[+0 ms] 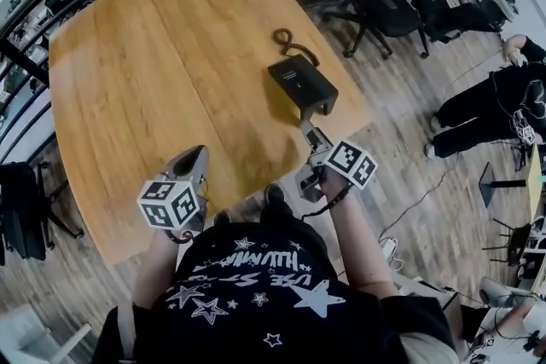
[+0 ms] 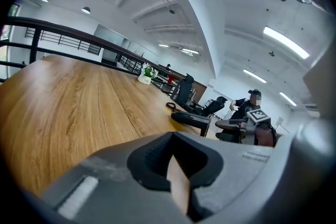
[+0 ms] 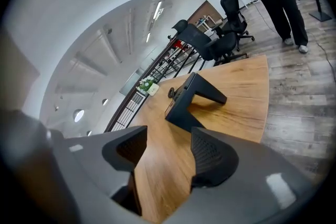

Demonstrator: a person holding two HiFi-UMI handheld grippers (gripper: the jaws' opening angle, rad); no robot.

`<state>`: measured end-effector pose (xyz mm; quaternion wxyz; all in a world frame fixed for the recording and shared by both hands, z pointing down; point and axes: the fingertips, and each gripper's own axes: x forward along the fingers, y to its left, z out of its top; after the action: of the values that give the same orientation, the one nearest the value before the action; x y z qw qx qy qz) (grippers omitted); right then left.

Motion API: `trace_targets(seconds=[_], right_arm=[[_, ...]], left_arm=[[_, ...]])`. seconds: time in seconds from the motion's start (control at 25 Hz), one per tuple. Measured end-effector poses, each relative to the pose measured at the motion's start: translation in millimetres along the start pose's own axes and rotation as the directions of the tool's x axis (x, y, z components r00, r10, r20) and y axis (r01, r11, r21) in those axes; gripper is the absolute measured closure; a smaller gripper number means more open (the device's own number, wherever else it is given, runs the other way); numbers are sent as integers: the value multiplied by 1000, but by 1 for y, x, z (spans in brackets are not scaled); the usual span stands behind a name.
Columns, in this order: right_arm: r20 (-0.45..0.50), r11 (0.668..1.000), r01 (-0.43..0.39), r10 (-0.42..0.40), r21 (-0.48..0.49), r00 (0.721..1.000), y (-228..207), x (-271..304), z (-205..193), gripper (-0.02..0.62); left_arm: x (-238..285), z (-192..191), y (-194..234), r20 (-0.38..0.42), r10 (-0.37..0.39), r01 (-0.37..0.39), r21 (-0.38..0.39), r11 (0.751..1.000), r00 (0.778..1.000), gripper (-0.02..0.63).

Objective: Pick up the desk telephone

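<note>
Pointing at the phone (image 1: 302,85), the right tongs (image 1: 307,130) are open. Only bare table (image 1: 153,55) shows between their pads, and their tips are near the phone's closer end without touching it. The phone sits right of centre in the head view, close to the table's right edge. Its cord (image 1: 288,40) is curled just beyond it, toward the top of the frame. In the right gripper view it shows as a dark wedge propped on a slanted stand, ahead of the gap between the pads. The left tongs (image 1: 198,156) are at lower centre-left, closed on nothing and well apart from the phone.

The main risk is probably a shove. If one pad meets the body before the other, the phone could slide on the smooth wood toward that near edge and tip off. The sloped, hard casing is also likely to slip out of a shallow or skewed bite. A lift may be checked by the cord, which could drag or twist the phone in the grip. With the left tongs so far off, nothing would steady it.
</note>
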<state>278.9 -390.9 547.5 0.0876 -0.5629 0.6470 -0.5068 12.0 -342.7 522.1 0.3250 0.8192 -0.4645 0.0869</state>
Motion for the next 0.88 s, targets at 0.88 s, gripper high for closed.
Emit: trace_targets(seconds=[0.88], right_arm=[[-43,954,-106,123,280,992,-43,80,58,330]], left_arm=[[41,-1,-33,38,197,-194,-76,978,980,604]])
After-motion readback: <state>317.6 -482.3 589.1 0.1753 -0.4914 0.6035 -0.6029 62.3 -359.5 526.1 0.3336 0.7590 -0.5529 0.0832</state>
